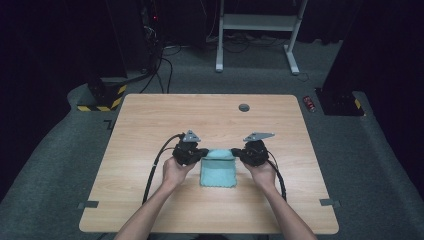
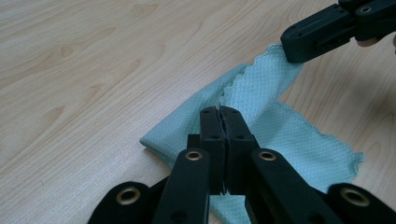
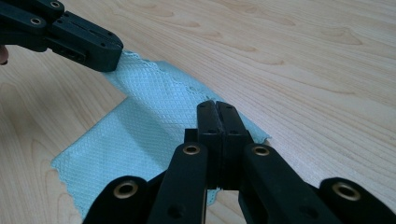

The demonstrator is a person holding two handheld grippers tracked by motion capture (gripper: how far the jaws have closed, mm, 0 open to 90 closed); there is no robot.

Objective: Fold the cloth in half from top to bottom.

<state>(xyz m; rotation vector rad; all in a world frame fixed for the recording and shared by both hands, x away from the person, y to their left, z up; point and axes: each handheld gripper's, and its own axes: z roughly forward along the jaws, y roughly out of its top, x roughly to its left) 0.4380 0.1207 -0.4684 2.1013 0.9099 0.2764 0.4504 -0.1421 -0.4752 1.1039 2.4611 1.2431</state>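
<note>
Cloth (image 1: pixel 218 169), a small teal square lying at the middle of the wooden table (image 1: pixel 150 125), is being pinched at its two far corners, our left gripper (image 1: pixel 202 155) and right gripper (image 1: pixel 235 153) each clamping a corner so we can fold it evenly.

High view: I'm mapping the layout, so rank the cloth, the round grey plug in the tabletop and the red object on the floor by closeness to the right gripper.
1. Cloth, pinched in its jaws.
2. Grey plug, at the far table edge.
3. Red object, on the floor beyond the right corner.
</note>
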